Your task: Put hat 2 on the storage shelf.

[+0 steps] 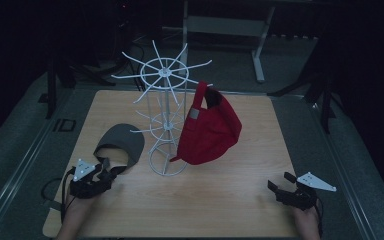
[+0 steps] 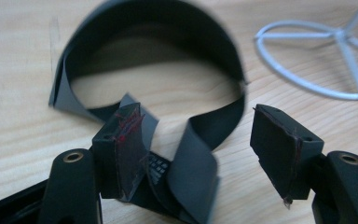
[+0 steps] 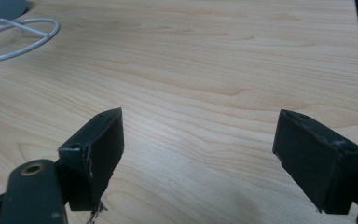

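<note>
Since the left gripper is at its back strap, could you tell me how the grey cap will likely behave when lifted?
The grey cap will probably sag: its strap already curls loosely between the left gripper's open jaws. It looks light. The thin strap may slip.

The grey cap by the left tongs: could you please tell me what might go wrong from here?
1. The left tongs stand open around the grey cap's limp rear strap; closing might pinch only one flap, which could slip.
2. The white rack stands close beside; lifting the cap could snag a prong or nudge the hanging red cap.
</note>
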A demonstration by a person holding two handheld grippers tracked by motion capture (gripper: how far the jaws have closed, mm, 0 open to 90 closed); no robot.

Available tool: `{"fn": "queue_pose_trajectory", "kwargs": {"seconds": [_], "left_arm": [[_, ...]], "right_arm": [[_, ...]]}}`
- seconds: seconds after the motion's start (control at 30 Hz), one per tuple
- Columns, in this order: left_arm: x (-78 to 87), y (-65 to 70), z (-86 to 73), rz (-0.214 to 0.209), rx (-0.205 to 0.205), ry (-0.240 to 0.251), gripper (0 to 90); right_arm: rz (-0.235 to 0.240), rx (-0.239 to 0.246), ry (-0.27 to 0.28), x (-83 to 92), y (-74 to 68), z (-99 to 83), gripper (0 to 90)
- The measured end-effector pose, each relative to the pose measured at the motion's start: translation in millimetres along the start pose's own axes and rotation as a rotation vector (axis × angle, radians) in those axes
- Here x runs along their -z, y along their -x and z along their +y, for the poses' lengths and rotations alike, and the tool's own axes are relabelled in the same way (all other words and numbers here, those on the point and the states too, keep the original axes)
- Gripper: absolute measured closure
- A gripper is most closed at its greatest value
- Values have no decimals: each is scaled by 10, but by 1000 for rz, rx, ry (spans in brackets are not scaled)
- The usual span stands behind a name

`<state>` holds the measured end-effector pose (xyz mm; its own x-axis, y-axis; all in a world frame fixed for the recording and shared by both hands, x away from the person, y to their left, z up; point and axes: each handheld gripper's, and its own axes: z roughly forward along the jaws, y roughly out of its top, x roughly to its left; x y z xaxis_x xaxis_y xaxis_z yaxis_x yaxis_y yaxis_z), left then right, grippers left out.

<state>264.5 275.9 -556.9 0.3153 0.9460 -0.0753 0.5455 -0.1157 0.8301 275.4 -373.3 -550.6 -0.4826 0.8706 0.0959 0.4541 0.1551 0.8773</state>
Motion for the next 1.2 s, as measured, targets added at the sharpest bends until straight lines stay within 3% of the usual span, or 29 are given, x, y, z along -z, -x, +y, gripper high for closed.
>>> {"fn": "queue_pose_trajectory", "kwargs": {"seconds": [0.4,0.63,0.83,0.9,1.0,1.1,1.17,1.2], "left_arm": [[-174,-4,25,75,1,-97,355],[-186,24,20,114,-12,-133,518],[-163,7,-1,132,-5,-123,761],[-143,5,-11,127,-23,-110,854],[-108,-2,-16,129,-49,-86,878],[-70,-25,0,97,-51,-58,881],[-34,-41,14,82,-75,-46,881],[2,-49,19,58,-87,-15,881]], "right_arm": [[0,9,-11,-5,-9,2,163],[2,6,-8,0,-4,0,163],[6,4,-9,-1,-4,1,163],[7,3,-9,-2,-1,0,163],[8,1,-9,0,1,2,163],[9,-1,-8,2,3,2,164],[10,-2,-8,3,4,2,163],[11,-2,-8,4,4,2,164]]}}
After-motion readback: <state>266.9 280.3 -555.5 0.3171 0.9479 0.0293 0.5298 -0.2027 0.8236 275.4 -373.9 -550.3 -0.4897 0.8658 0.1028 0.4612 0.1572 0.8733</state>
